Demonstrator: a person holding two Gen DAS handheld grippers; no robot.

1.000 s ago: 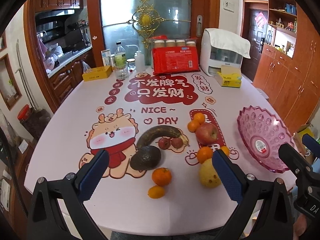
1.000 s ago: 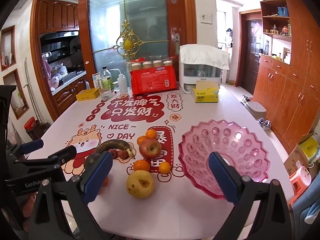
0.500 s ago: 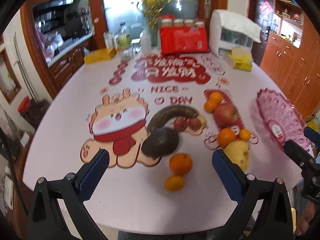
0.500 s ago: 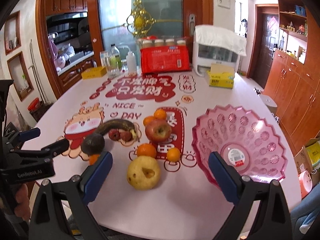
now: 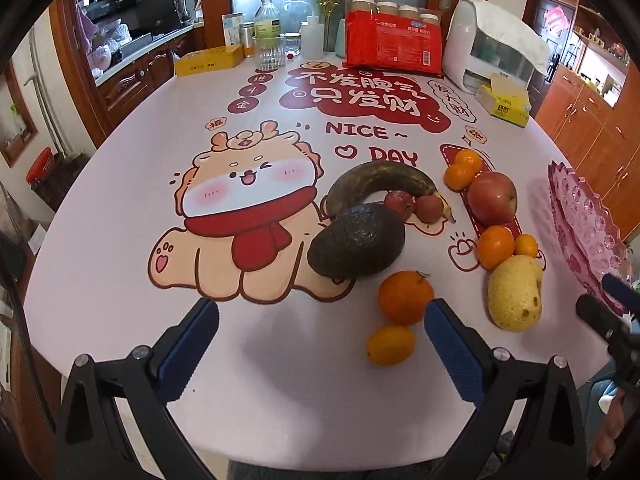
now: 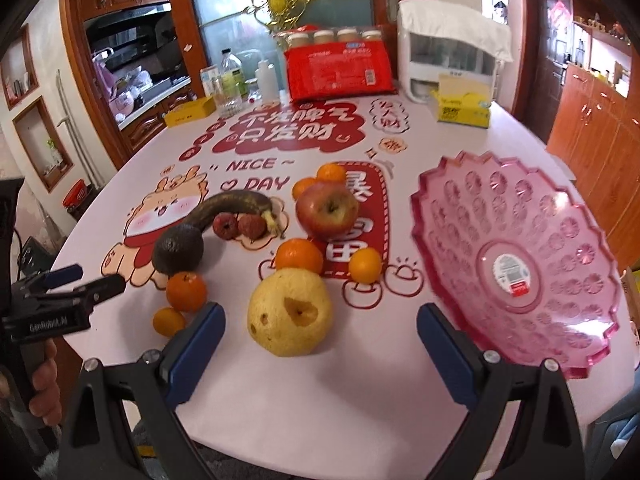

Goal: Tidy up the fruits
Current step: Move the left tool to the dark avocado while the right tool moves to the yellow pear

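Note:
Fruit lies on the printed tablecloth: a dark avocado (image 5: 356,245), a blackened banana (image 5: 380,183), two lychees (image 5: 414,206), a red apple (image 5: 492,197), several oranges (image 5: 406,297) and a yellow pear (image 5: 515,292). An empty pink plastic fruit bowl (image 6: 516,256) stands at the right. My left gripper (image 5: 320,344) is open and empty, just short of the avocado and the near oranges. My right gripper (image 6: 320,344) is open and empty, right before the pear (image 6: 290,312), with the bowl to its right.
At the table's far end stand a red package (image 5: 394,46) with jars behind, a white appliance (image 5: 494,54), yellow boxes (image 5: 504,100), a water bottle (image 5: 269,34) and a glass. Wooden cabinets flank the table on both sides.
Both grippers have moved forward and lower toward the fruit, so the fruit looks larger. Both stay open and empty. No fruit has moved.

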